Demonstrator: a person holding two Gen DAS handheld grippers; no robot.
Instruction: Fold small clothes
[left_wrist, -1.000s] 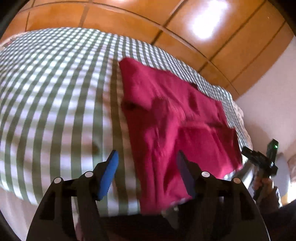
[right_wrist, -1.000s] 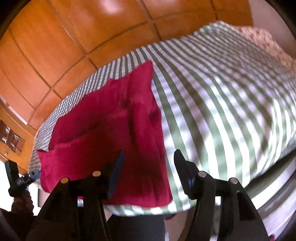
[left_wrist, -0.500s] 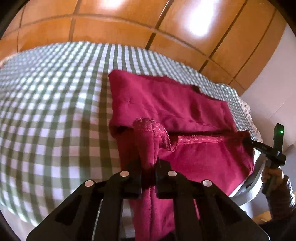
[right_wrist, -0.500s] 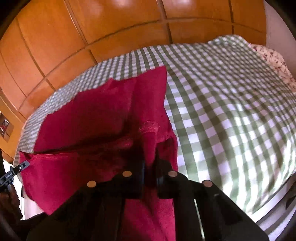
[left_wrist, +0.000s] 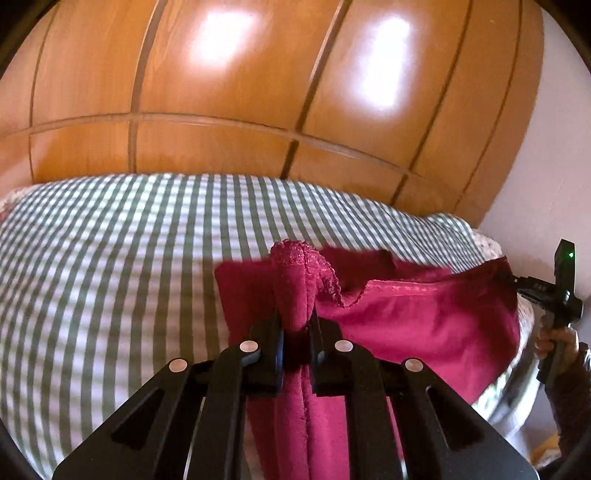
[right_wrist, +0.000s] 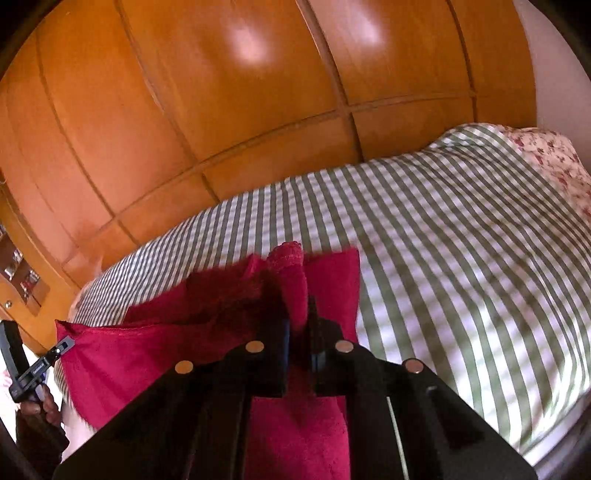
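Observation:
A crimson garment (left_wrist: 424, 325) lies on the green-and-white checked bed (left_wrist: 110, 277). Its near hem is lifted off the bed and stretched between my two grippers. My left gripper (left_wrist: 295, 325) is shut on one hem corner, a bunch of cloth sticking up between the jaws. My right gripper (right_wrist: 297, 321) is shut on the other corner of the garment (right_wrist: 147, 354). Each gripper shows in the other's view: the right one (left_wrist: 554, 295) at the far right edge, the left one (right_wrist: 33, 369) at the far left edge. The garment's far part rests on the bed.
A glossy wooden panelled wardrobe (left_wrist: 258, 92) stands just behind the bed. A floral pillow (right_wrist: 546, 155) lies at the bed's right end. A pale wall (left_wrist: 546, 184) is to the right. The checked cover (right_wrist: 461, 258) spreads wide beside the garment.
Both grippers closed on the garment's near hem, then lifted it. The hem now hangs taut between them, raised above the bed, and both views have tilted up toward the wardrobe.

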